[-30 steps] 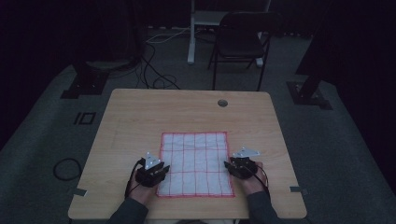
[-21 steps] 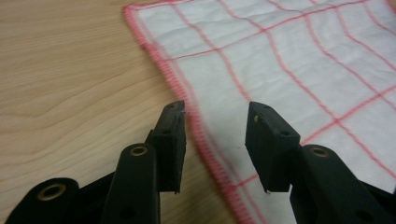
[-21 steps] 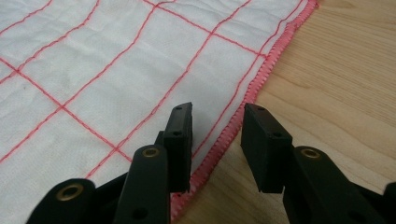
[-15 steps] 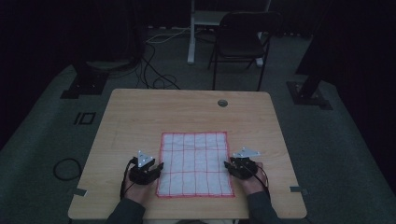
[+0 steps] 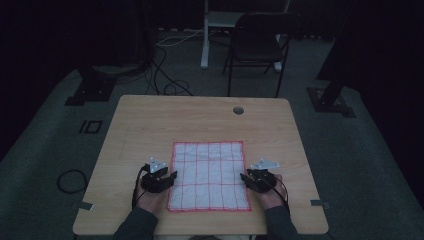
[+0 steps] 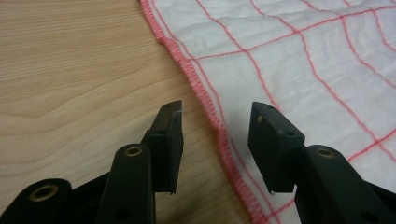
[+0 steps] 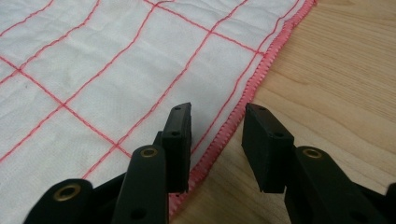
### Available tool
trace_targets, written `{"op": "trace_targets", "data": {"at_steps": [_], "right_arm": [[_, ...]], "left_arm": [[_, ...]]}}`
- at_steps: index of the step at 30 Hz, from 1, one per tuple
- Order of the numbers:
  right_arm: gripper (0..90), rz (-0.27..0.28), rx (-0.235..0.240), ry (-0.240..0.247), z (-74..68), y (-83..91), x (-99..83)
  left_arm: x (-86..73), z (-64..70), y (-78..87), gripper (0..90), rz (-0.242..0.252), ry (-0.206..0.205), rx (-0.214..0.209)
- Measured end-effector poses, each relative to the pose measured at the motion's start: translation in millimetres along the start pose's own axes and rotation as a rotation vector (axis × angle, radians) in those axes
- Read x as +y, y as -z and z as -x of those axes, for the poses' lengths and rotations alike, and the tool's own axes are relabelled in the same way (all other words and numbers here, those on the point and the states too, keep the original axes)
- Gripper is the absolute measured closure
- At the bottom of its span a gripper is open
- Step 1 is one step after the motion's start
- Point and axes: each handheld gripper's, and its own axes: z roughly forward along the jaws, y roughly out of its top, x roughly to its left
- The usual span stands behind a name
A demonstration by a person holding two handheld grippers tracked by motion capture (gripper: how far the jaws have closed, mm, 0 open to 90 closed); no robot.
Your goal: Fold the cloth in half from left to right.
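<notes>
A white cloth (image 5: 209, 175) with a red grid and red stitched hem lies flat on the wooden table (image 5: 150, 125), near its front edge. My left gripper (image 5: 167, 176) sits at the cloth's left edge; in the left gripper view (image 6: 215, 122) its jaws stand open, straddling the red hem (image 6: 205, 100), one over bare wood, one over cloth (image 6: 299, 60). My right gripper (image 5: 246, 176) rests at the cloth's right edge. Its jaws (image 7: 217, 122) are open too, straddling the right hem (image 7: 261, 70) with the cloth (image 7: 107, 70) on their left.
A round cable hole (image 5: 238, 110) is set in the table's far side. Beyond the table stand a dark chair (image 5: 257, 47) and a white post (image 5: 205, 35); cables (image 5: 167, 85) lie on the dim floor.
My left gripper has shifted slightly left, from over the cloth's left part to its hem. The right gripper has stayed in place.
</notes>
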Motion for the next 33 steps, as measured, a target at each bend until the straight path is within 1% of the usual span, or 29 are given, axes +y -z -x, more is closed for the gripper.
{"op": "trace_targets", "data": {"at_steps": [4,5,7,11,14,15,23,25,28,29,33], "right_arm": [[62.8,-0.001,0.002,-0.002,0.3,0.6,-0.4],[62.8,-0.001,0.003,-0.004,0.3,0.8,-0.5],[62.7,-0.002,0.004,-0.005,0.3,1.0,-0.6],[62.5,-0.002,0.004,-0.004,0.5,1.4,-0.9],[62.4,-0.003,0.004,-0.004,0.4,1.5,-1.0],[62.4,-0.002,0.003,-0.003,0.3,1.4,-1.0],[61.2,-0.002,0.003,-0.004,0.5,1.8,-1.3],[60.0,-0.001,0.001,-0.010,0.9,2.2,-1.8],[59.9,-0.002,0.002,-0.011,1.0,2.4,-1.9],[59.8,-0.002,0.001,-0.010,0.9,2.4,-1.9],[59.5,-0.002,0.001,-0.011,0.8,2.4,-1.8]], "left_arm": [[1.9,6.0,-2.1,60.3,-0.010,-0.005,-0.015],[2.1,6.7,-2.3,61.6,-0.012,0.000,-0.022],[2.2,7.1,-2.1,65.4,-0.014,0.011,-0.021],[1.1,5.2,-0.6,77.1,-0.018,0.018,-0.017],[0.9,6.3,-0.5,86.8,-0.022,0.011,-0.017],[1.1,6.7,-0.5,88.0,-0.023,0.004,-0.015],[4.2,7.2,2.6,89.4,-0.007,0.001,-0.033],[7.0,7.8,6.0,89.4,0.012,-0.003,-0.052],[11.3,9.3,9.9,89.4,0.027,-0.009,-0.067],[12.7,9.6,10.8,89.4,0.031,-0.014,-0.070],[17.3,10.6,12.7,89.6,0.041,-0.014,-0.089]]}}
